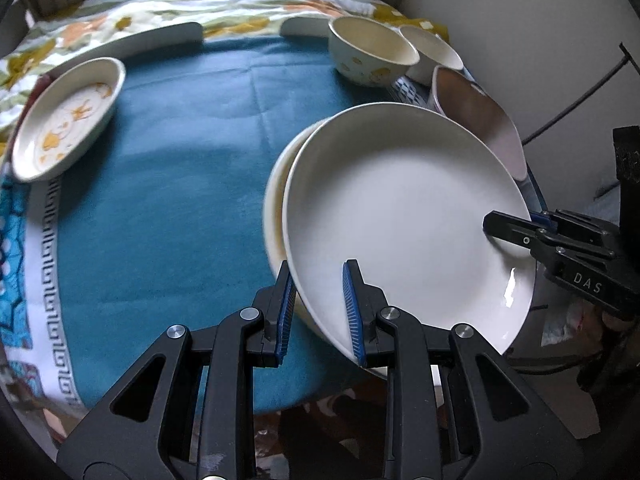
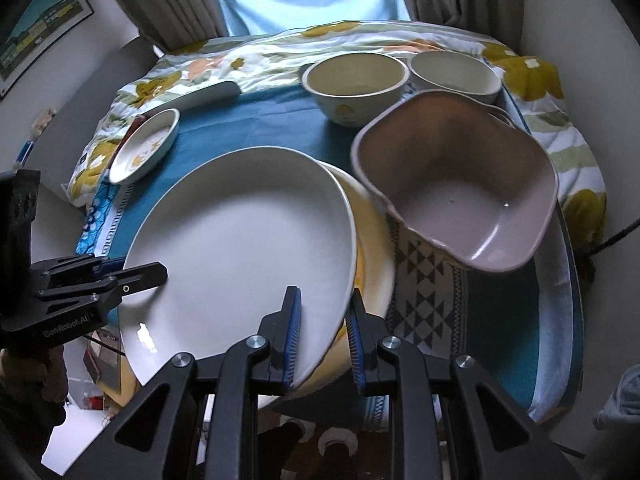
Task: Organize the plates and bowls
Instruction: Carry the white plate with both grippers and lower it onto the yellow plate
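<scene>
A large white plate [image 1: 404, 216] [image 2: 240, 248] is held tilted above a cream plate [image 1: 276, 208] [image 2: 376, 272] that lies on the blue cloth. My left gripper [image 1: 318, 304] straddles the white plate's near rim, jaws partly apart. My right gripper [image 2: 322, 328] straddles its other rim, jaws partly apart; it shows in the left wrist view [image 1: 516, 228] on the plate edge. The left gripper shows in the right wrist view [image 2: 136, 272]. A pink square bowl [image 2: 460, 184] [image 1: 480, 120] stands beside the plates.
A small flower-pattern dish [image 1: 68, 120] [image 2: 144, 144] sits at the far left. A cream bowl [image 1: 372, 52] [image 2: 356, 84] and a white bowl [image 1: 432, 52] [image 2: 456, 72] stand at the back. A floral quilt [image 2: 280, 48] lies beyond the blue cloth [image 1: 180, 200].
</scene>
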The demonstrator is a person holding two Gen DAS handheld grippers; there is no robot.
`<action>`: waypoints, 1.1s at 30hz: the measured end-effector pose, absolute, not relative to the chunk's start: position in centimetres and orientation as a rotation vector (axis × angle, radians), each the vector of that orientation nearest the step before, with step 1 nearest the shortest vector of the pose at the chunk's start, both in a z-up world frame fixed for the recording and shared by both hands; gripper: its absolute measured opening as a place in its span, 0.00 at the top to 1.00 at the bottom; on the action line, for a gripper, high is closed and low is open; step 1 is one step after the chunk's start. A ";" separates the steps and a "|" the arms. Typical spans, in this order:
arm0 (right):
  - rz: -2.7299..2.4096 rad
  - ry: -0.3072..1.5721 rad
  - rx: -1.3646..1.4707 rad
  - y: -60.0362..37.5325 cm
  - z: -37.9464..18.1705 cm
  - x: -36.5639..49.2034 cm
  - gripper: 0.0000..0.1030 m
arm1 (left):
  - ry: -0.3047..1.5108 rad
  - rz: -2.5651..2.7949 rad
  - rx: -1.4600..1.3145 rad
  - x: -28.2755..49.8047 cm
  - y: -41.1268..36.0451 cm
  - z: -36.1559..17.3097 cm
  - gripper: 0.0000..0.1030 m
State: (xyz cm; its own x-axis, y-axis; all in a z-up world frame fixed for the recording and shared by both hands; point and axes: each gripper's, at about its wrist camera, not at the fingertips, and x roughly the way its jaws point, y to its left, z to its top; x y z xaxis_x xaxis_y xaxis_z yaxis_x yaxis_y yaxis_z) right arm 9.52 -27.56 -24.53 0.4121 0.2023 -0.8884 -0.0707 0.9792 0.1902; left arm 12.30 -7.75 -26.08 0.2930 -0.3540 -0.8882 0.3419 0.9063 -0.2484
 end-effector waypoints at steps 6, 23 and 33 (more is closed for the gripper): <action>0.135 1.152 0.153 -28.6 -25.4 9.3 0.80 | 1.205 -0.488 0.024 13.5 -9.1 -27.2 0.79; 0.116 1.148 0.149 -28.5 -26.0 9.3 0.80 | 1.202 -0.398 0.242 13.3 -11.6 -28.1 0.79; 0.108 1.144 0.142 -28.8 -26.2 9.2 0.80 | 1.144 -0.324 0.439 12.6 -13.9 -28.0 0.79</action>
State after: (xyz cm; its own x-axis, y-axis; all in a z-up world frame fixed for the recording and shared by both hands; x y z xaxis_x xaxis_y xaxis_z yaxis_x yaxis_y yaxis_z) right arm 9.21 -28.77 -26.20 0.4101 0.1581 -0.8982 -0.0131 0.9858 0.1676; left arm 12.55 -13.90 -28.04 0.3828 -0.0245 -0.9235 0.4631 0.8700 0.1689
